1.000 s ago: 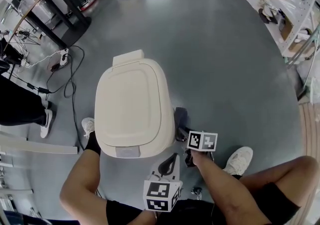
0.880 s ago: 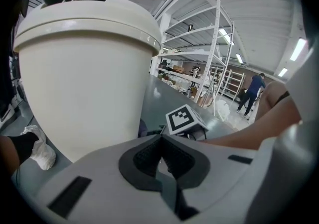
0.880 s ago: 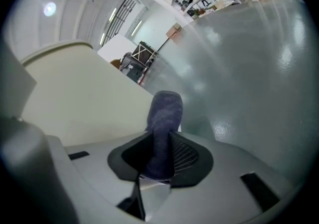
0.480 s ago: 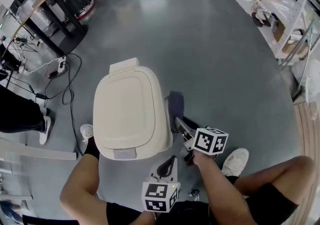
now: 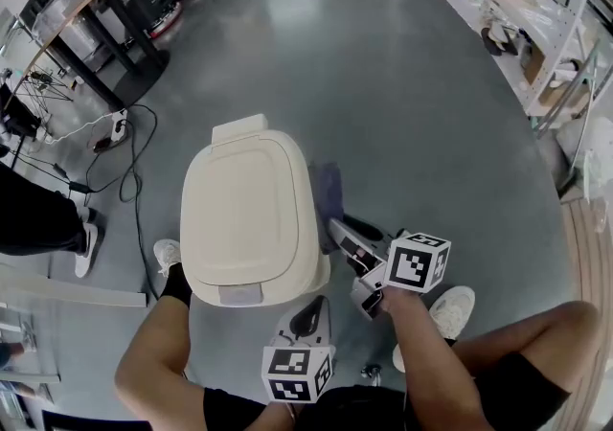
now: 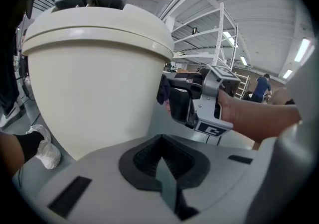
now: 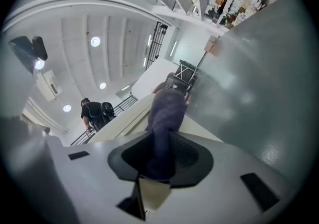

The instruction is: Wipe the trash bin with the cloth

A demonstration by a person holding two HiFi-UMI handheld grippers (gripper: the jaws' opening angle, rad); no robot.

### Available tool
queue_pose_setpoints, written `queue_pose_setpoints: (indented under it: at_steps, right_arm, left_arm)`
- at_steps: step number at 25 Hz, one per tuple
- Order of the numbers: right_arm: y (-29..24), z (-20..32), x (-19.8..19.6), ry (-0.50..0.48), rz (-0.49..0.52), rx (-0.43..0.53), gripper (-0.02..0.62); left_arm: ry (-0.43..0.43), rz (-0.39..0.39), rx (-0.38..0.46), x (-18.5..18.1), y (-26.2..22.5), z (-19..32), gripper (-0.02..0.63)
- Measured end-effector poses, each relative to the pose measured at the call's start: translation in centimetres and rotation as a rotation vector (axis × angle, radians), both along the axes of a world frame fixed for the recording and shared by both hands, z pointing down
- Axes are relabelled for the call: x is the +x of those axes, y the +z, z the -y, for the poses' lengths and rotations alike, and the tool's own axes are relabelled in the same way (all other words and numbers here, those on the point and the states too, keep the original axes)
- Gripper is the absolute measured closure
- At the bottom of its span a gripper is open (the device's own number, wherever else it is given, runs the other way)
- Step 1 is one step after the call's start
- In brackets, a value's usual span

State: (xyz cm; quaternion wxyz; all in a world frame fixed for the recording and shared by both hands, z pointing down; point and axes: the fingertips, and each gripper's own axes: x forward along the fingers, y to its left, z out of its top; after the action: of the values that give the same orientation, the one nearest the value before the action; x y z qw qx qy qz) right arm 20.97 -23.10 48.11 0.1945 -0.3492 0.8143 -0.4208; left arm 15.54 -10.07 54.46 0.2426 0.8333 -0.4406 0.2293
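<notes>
On the shiny grey floor (image 5: 412,84), right between my feet, stands the cream plastic trash bin with its flat hinged lid (image 5: 251,218), lid down, and I'm crouched at its front edge. My right gripper (image 5: 335,226) is clamped on the dark purple-grey cloth (image 5: 329,190). In the right gripper view the fabric runs straight up out of the jaws and lies flat against the bin's right side wall, just under the lid rim, so it's touching the plastic there. My left gripper (image 5: 309,312) is pressed together with nothing in it, sitting low near the bin's front right corner and pointing up at the pale wall; I can't really tell if it touches. From the left gripper view the bin fills most of the left side, with the other gripper and my hand off to the right of it. My white sneaker (image 5: 458,307) is out by the right side of the bin, the other one (image 5: 169,249) by its left side. Some black cables (image 5: 134,137) snake across the floor toward its left edge, well apart from the bin.
</notes>
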Motion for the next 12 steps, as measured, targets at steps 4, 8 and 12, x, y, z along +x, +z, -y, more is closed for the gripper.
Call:
queue_pose_setpoints:
  at_steps: [4, 8, 12]
  right_arm:
    - [0.4, 0.0, -0.9, -0.004, -0.012, -0.006, 0.495]
    - [1.4, 0.0, -1.0, 0.003, -0.023, -0.025, 0.495]
    - [2.9, 0.1, -1.1, 0.013, -0.049, -0.042, 0.495]
  left_arm:
    - [-0.002, 0.004, 0.001, -0.2, 0.1, 0.1, 0.609]
    - [0.008, 0.011, 0.007, 0.0, 0.1, 0.0, 0.609]
    - [0.002, 0.009, -0.001, -0.1, 0.3, 0.1, 0.609]
